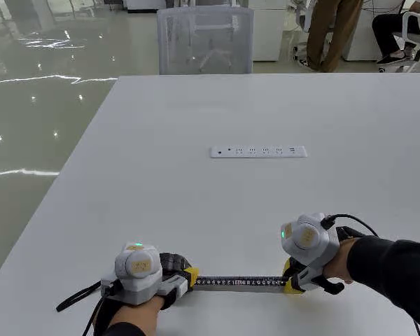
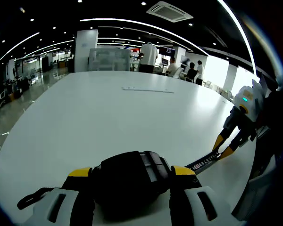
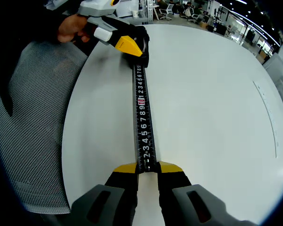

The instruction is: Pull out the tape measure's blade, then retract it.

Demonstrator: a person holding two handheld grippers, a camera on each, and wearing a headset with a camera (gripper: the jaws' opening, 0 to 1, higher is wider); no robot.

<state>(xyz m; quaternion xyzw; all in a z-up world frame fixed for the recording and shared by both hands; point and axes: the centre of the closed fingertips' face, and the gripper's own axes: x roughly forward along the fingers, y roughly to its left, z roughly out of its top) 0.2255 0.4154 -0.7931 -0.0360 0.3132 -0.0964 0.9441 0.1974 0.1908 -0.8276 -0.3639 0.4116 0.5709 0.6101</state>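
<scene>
Left gripper [image 2: 132, 171]: jaws closed on the tape measure's black case [image 2: 132, 186], one yellow tip on each side of it. The case sits low on the white table [image 1: 196, 112], near the edge closest to the person, at the lower left of the head view.

Right gripper [image 3: 147, 167]: jaws pinched shut on the free end of the blade [image 3: 142, 108], the yellow tips meeting over the first printed marks. In the head view it is off to the right of the case, well apart from it.

Blade: out of the case and running straight between the two grippers, flat or nearly flat just above the tabletop. No sag or twist shows. The numbered face is up in the right gripper view. Only a short run is out compared with the width of the table.

Other things: a white power strip [image 1: 258, 151] lies mid-table, well clear of the work. A mesh chair [image 1: 204, 38] stands at the far edge. People stand and sit in the background.

Progress, as a judgement: the pull-out half looks underway or about done, since the blade is plainly extended and held at both ends. Whether more length is wanted, I cannot tell. All of the retraction is left: the blade end has to go back to the case, best kept in the pinch so it feeds in under control and does not snap back
</scene>
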